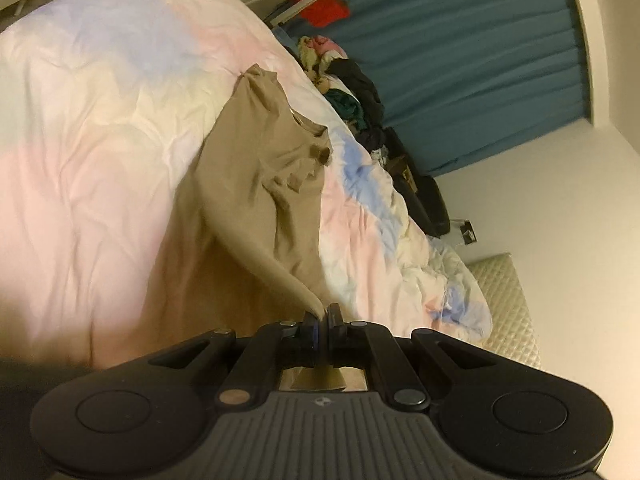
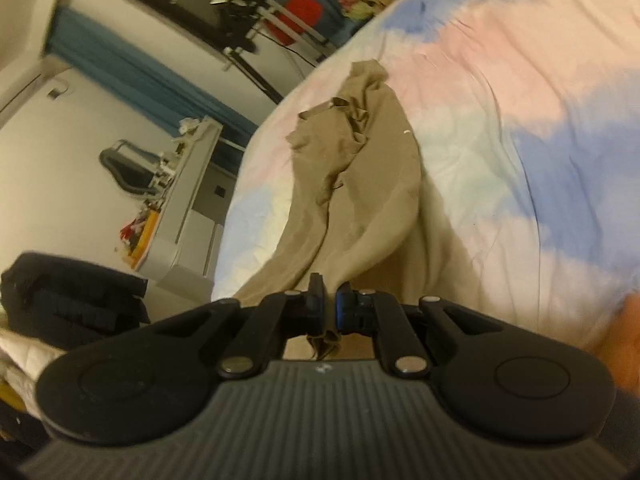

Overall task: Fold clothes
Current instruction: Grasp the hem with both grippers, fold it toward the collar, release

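A tan T-shirt (image 1: 260, 168) lies stretched along a pastel pink, blue and white duvet (image 1: 92, 120). My left gripper (image 1: 322, 312) is shut on one bottom corner of the shirt, pulling the cloth up into a peak. In the right wrist view the same tan shirt (image 2: 360, 184) runs away from me over the duvet (image 2: 520, 100), its collar end crumpled at the far side. My right gripper (image 2: 329, 300) is shut on the other bottom corner, with cloth bunched between the jaws and hanging behind them.
A pile of mixed clothes (image 1: 344, 80) lies past the bed edge, before a teal curtain (image 1: 460, 60). A quilted pad (image 1: 504, 300) sits by the wall. A white desk (image 2: 180, 200), a chair (image 2: 128, 168), a dark bag (image 2: 68, 292) and a drying rack with a red garment (image 2: 296, 16) stand left of the bed.
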Available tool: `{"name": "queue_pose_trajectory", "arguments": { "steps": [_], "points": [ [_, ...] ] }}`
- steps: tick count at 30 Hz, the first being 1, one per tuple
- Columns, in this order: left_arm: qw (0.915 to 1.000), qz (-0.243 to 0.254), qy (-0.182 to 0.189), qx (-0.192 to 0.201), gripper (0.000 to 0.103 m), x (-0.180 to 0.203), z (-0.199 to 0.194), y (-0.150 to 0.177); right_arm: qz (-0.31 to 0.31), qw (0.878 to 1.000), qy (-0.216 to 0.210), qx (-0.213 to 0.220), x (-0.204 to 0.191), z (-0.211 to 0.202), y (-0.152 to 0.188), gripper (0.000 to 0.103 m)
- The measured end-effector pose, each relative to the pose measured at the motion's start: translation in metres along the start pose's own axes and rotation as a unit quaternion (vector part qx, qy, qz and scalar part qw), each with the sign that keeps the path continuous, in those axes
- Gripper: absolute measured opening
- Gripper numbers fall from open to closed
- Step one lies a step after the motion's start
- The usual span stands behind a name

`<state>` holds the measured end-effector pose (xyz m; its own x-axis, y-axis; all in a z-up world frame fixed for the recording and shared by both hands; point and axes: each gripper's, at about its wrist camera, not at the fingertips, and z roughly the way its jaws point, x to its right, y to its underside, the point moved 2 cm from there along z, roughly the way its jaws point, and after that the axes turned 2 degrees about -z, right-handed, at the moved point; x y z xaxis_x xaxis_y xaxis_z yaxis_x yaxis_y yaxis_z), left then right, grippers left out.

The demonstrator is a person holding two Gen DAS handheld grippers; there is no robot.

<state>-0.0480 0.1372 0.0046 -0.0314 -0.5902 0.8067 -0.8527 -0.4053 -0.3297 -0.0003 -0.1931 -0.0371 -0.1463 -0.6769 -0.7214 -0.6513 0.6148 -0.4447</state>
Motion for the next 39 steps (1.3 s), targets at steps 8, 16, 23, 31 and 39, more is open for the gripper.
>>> {"name": "queue_pose_trajectory", "arguments": {
  "steps": [8,16,23,31,39],
  "points": [
    [0.9977,0.024,-0.044,0.046,0.004,0.011,0.096,-0.131,0.02,0.999,0.025,0.036,-0.003,0.084,-0.096,0.009],
    [0.9789,0.124,-0.139,0.085,0.004,-0.001,0.212,-0.227,-0.025,0.996,0.077,0.047,0.005,0.206,-0.177,0.009],
    [0.9628,0.172,-0.2,0.058,0.005,-0.055,0.296,-0.251,-0.12,0.982,0.142,0.02,0.035,0.298,-0.184,0.01],
    [0.9513,0.221,-0.21,0.046,0.043,-0.061,0.309,-0.234,-0.227,0.956,0.184,0.01,0.028,0.313,-0.161,0.014],
    [0.9229,0.3,-0.216,0.109,0.089,0.003,0.227,-0.161,-0.275,0.948,0.145,0.074,-0.029,0.235,-0.127,0.083]
  ]
}}
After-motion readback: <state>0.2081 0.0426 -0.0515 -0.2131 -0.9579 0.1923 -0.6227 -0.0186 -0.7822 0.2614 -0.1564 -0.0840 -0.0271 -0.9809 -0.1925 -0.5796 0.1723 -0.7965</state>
